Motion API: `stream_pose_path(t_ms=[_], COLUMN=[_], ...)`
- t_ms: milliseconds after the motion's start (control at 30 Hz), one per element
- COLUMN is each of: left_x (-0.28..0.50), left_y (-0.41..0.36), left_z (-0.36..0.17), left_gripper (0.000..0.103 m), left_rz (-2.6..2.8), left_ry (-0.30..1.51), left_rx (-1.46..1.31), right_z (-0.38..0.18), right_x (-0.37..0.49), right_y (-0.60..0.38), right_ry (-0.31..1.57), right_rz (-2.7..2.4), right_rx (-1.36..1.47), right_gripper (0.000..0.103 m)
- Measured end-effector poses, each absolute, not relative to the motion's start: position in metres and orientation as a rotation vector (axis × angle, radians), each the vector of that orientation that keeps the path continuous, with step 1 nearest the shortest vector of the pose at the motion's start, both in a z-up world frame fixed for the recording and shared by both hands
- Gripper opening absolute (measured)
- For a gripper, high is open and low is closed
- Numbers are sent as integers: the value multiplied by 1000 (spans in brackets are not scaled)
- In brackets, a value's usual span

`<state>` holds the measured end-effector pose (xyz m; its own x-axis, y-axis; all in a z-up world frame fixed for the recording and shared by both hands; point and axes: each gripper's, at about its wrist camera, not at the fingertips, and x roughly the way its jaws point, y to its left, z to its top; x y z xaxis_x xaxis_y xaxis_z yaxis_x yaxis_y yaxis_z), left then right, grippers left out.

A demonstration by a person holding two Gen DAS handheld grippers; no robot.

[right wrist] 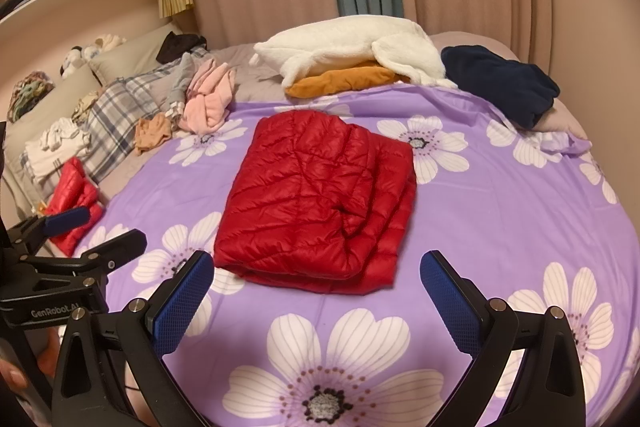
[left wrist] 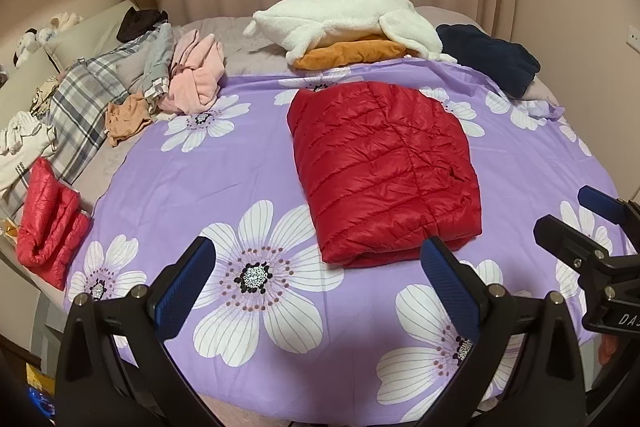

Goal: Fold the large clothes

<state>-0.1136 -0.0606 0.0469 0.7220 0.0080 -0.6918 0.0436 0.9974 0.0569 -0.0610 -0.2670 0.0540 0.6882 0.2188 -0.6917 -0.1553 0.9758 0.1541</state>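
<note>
A red quilted down jacket (left wrist: 384,167) (right wrist: 320,199) lies folded into a thick rectangle on the purple flowered sheet (left wrist: 248,163) (right wrist: 500,211). My left gripper (left wrist: 316,255) is open, hovering near the front edge of the bed, just short of the jacket's near edge. My right gripper (right wrist: 316,269) is open too, nothing between its blue pads (right wrist: 450,303), and sits just before the jacket's near fold. Each gripper shows at the side of the other's view: the right gripper (left wrist: 580,215) and the left gripper (right wrist: 96,231).
A second folded red jacket (left wrist: 48,223) lies at the bed's left edge. Folded white fleece over an orange garment (left wrist: 348,27) and a navy garment (left wrist: 492,59) sit at the back. A pink garment (left wrist: 196,75), plaid cloth and loose clothes pile at the left. Curtains hang behind.
</note>
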Motion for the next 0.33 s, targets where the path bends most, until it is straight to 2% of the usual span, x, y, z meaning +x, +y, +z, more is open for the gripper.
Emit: stream_pose_path(t_ms=[333], left_x=[-111], left_y=[-59], left_z=[47], left_gripper=[103], left_rz=[-25], left_ry=[772], left_rx=[62], right_z=[54], right_x=[-61], right_y=[-267], right_ry=[784], right_rz=[211], right_rx=[86], right_gripper=[102])
